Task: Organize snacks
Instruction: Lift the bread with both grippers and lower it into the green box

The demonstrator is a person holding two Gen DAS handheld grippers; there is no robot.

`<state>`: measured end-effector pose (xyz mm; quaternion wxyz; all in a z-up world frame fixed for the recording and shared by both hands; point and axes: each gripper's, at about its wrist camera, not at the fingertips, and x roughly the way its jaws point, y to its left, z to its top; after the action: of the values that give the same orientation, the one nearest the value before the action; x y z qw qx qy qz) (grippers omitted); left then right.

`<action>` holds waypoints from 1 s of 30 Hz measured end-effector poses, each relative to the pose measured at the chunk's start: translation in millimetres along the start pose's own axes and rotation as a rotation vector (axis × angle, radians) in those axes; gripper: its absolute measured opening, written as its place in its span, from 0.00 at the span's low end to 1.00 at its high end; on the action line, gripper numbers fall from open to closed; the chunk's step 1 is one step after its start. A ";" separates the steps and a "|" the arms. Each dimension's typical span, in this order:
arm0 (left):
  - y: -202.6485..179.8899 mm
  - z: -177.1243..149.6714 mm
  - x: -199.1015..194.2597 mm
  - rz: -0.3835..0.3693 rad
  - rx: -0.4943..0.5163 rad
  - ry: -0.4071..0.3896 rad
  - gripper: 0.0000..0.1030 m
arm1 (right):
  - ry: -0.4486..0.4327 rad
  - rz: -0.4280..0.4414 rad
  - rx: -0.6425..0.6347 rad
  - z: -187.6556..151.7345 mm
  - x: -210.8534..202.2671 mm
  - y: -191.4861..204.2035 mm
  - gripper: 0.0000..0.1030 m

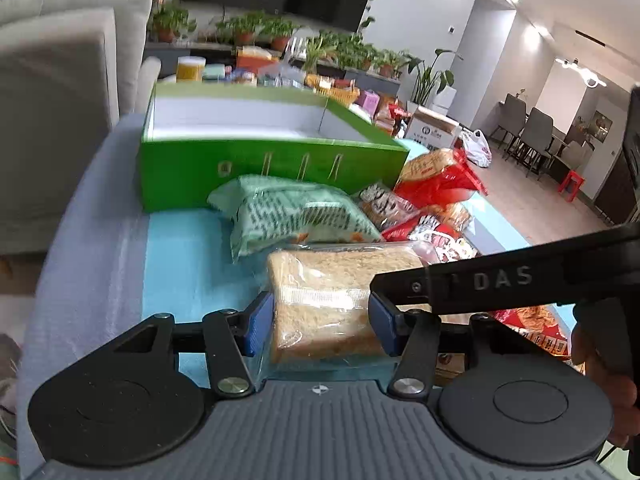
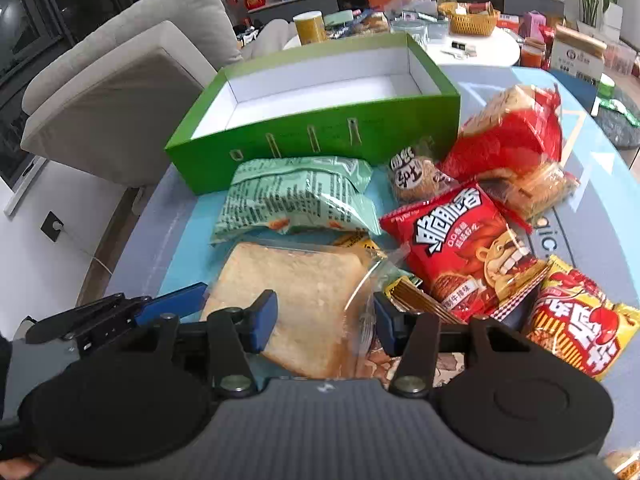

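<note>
The left gripper [image 1: 322, 320] is pinching the bread [image 1: 320, 300], a wrapped sliced loaf: both blue pads are pressing into its sides through the clear wrap, probably so it can be lifted whole without crushing the slices. In the left view the bread is sitting dead centre, and the green box [image 1: 256, 168] is lying beyond it at 12 o'clock, open and showing only its white inside, so it looks like the place the snacks are meant to go.

The right gripper [image 2: 326, 322] is hanging over the same bread [image 2: 288, 300] with its fingers part-spread; its left pad is lying over the top of the loaf and its right pad is standing past the loaf's side over the loose wrap. I cannot tell whether they are squeezing it or merely steadying the pack.

In the right view the mint bag [image 2: 296, 200] is lying at 12 o'clock from the bread, against the box [image 2: 320, 136] front. The red bag [image 2: 460, 248] and yellow bag [image 2: 576, 320] are crowding in at 3 o'clock. A lift toward 12 o'clock will have to clear the mint bag.
</note>
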<state>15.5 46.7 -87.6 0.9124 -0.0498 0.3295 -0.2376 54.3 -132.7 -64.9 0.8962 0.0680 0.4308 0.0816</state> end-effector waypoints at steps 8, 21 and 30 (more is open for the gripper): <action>-9.3 19.5 -28.9 0.013 0.014 -0.106 0.48 | -0.101 0.037 -0.020 11.7 -27.1 4.5 0.56; -16.3 67.3 -45.7 0.082 0.042 -0.229 0.48 | -0.215 0.114 -0.058 61.3 -40.6 14.3 0.56; 1.5 109.1 -30.1 0.143 0.044 -0.261 0.48 | -0.244 0.156 -0.053 103.2 -23.7 20.0 0.56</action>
<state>64.2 54.9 14.3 0.9629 -0.0366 0.2055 -0.1708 118.8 -123.4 20.9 0.9343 0.0869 0.3099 0.1535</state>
